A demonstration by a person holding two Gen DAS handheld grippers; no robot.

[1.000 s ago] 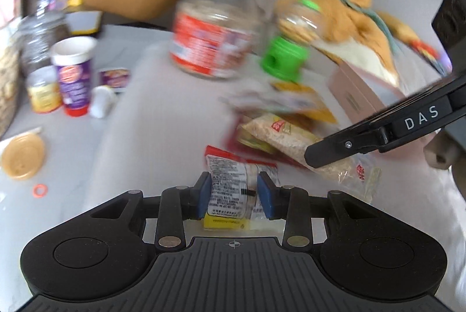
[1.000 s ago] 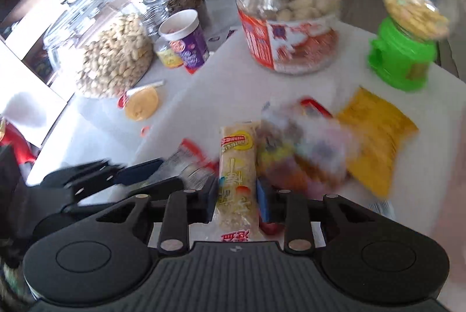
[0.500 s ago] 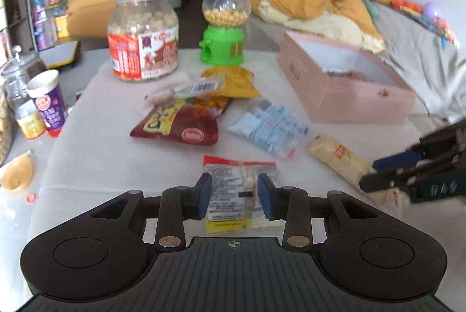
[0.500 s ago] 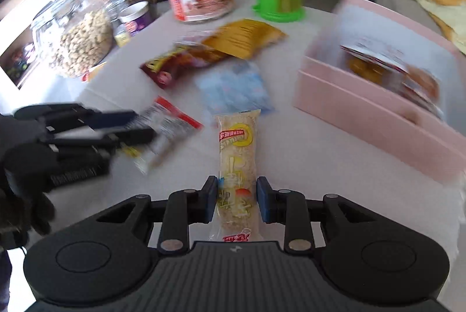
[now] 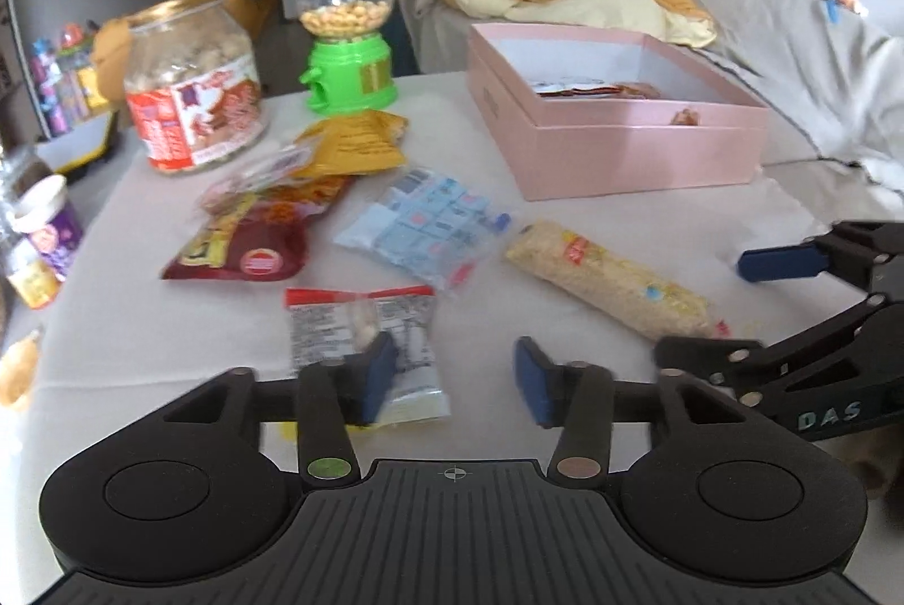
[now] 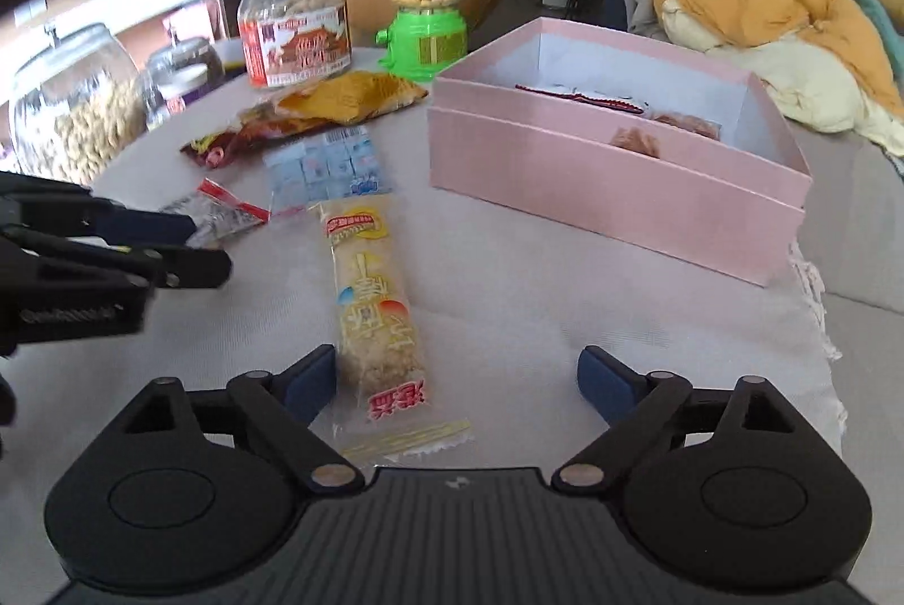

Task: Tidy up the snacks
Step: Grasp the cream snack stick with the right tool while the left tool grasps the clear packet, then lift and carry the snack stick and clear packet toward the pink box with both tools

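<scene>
Both grippers have just been opening, each letting go of a packet on the white tablecloth point(image 6: 508, 266).

Left gripper point(image 5: 452, 373): jaws apart. The small clear packet with the red top point(image 5: 361, 339) lies flat under the left finger, off to that side rather than centred in the gap; pads not pressing it. Looks set down, not held.

Right gripper point(image 6: 452, 379): jaws wide. The long yellow snack bar point(image 6: 373, 300) lies flat, its near end just beside the left pad, maybe brushing it; right pad well clear. Also released.

Why here, my read: both packets are parked on bare cloth near the front edge, lined up apart from the pile, probably staging before they go in the pink box point(image 6: 610, 187). The box sits open behind and to the right, with a few packets already inside.

Still loose on the cloth: blue-white packet point(image 5: 424, 226), dark red bag point(image 5: 248, 249), yellow bag point(image 5: 356, 142). Peanut jar point(image 5: 192, 96) and green candy dispenser point(image 5: 347, 40) stand at the back.

Pose: both grippers pitched down toward the table, low over it, side by side, fingers pointing toward the box side. Each shows in the other's view, near but not touching.
</scene>
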